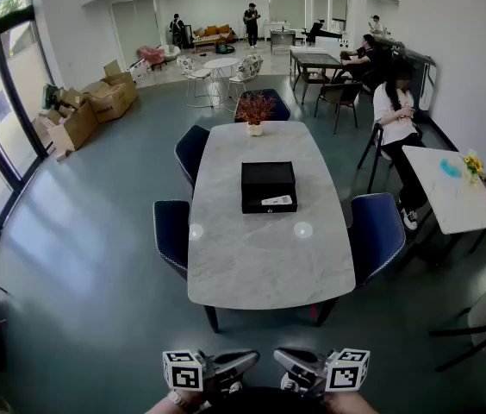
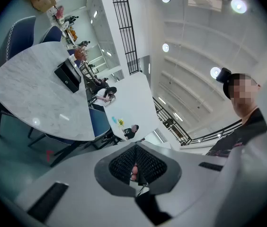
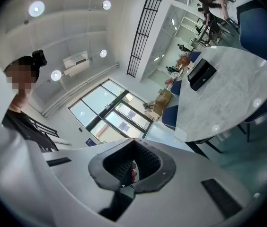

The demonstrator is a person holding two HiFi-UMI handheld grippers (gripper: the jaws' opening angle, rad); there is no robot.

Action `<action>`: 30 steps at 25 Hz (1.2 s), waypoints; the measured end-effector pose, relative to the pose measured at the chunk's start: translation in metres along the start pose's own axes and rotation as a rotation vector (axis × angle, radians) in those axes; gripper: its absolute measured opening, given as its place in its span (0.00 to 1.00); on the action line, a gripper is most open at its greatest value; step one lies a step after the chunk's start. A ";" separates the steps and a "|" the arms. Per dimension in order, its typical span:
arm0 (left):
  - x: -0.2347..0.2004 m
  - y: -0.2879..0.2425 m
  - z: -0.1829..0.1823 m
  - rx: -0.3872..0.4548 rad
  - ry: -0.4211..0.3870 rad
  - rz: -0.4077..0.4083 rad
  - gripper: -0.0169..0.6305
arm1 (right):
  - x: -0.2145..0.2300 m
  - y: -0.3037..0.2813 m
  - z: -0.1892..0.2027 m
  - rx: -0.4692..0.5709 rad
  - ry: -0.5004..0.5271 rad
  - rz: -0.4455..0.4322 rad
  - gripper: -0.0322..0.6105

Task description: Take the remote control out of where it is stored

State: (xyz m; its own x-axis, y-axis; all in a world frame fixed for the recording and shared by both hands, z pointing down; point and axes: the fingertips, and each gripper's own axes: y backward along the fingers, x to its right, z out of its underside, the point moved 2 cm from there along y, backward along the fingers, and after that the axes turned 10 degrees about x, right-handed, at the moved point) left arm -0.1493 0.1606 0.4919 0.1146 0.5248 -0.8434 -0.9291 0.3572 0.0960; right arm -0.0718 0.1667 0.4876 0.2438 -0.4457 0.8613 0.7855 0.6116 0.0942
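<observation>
On the marble table (image 1: 252, 266), well ahead of us, the remote control (image 1: 277, 201) lies in an open black box (image 1: 267, 176). Our left gripper (image 1: 245, 359) and right gripper (image 1: 286, 357) are fully closed, holding nothing. We judge they are kept near our body because we haven't approached yet.

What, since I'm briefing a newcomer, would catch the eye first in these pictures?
The big white marble table fills the middle, with a black box at its centre and a white remote lying at the box's near edge. A potted plant stands at the far end.
</observation>
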 end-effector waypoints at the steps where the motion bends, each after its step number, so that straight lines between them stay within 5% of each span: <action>1: 0.000 0.000 0.000 0.000 -0.004 0.001 0.04 | 0.000 0.001 0.000 -0.002 0.001 0.000 0.06; 30: 0.000 -0.038 0.016 0.019 0.008 -0.006 0.04 | 0.014 0.033 -0.028 0.027 -0.045 -0.033 0.06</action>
State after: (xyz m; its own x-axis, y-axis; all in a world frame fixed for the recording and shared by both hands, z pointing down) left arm -0.1088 0.1591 0.4967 0.1171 0.5162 -0.8484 -0.9216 0.3747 0.1008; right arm -0.0260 0.1622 0.4890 0.1918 -0.4365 0.8790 0.7768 0.6149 0.1358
